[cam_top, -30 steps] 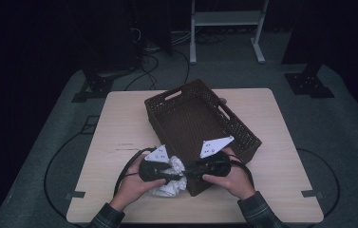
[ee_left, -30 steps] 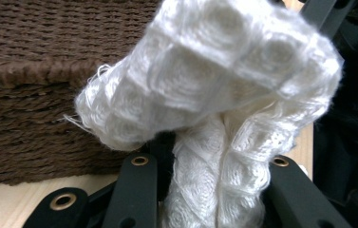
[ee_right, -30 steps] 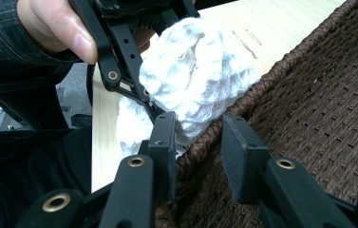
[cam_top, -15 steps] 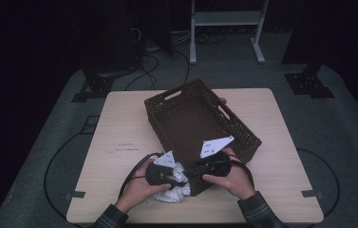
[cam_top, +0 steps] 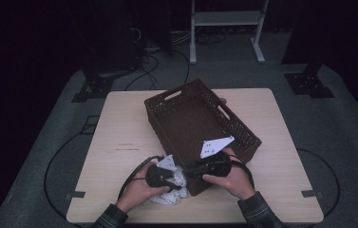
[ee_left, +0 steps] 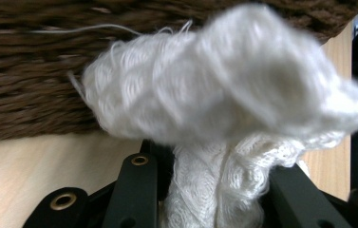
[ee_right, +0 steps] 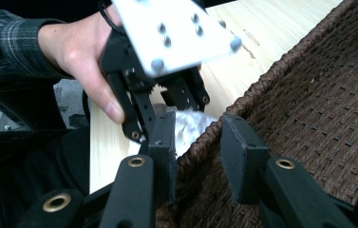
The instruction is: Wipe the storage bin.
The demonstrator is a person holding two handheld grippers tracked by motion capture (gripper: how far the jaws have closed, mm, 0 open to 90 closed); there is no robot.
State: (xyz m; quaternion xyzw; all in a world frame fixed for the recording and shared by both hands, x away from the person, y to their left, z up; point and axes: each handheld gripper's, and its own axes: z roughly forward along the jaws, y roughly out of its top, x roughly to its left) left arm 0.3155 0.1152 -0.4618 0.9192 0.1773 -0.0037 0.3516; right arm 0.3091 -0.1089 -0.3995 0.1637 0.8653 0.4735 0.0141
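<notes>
A white knitted cloth (ee_left: pixel 224 85) is bunched between the jaws of my left gripper (ee_left: pixel 214 183), which is shut on it. It hangs right against the brown woven basket (ee_left: pixel 24 95). From above, the left gripper (cam_top: pixel 175 177) holds the cloth (cam_top: pixel 167 195) just above the table at the basket's (cam_top: pixel 191 118) near left corner. My right gripper (ee_right: pixel 198 142) has one jaw on each side of the basket rim (ee_right: pixel 262 85) and is closed on it. The cloth (ee_right: pixel 191 124) and the left gripper (ee_right: pixel 167 102) show just outside that rim. In the high view the right gripper (cam_top: pixel 193 167) sits at the same corner.
The basket lies at an angle across the middle of the light wooden table (cam_top: pixel 119 123), with nothing visible inside it. A hand (ee_right: pixel 81 61) grips the left gripper close to my right jaws. Stand legs (cam_top: pixel 193 42) and cables (cam_top: pixel 148 52) are on the floor beyond the table.
My left gripper has shifted slightly right and down toward the basket corner with the cloth in it. The right gripper has stayed on the rim.
</notes>
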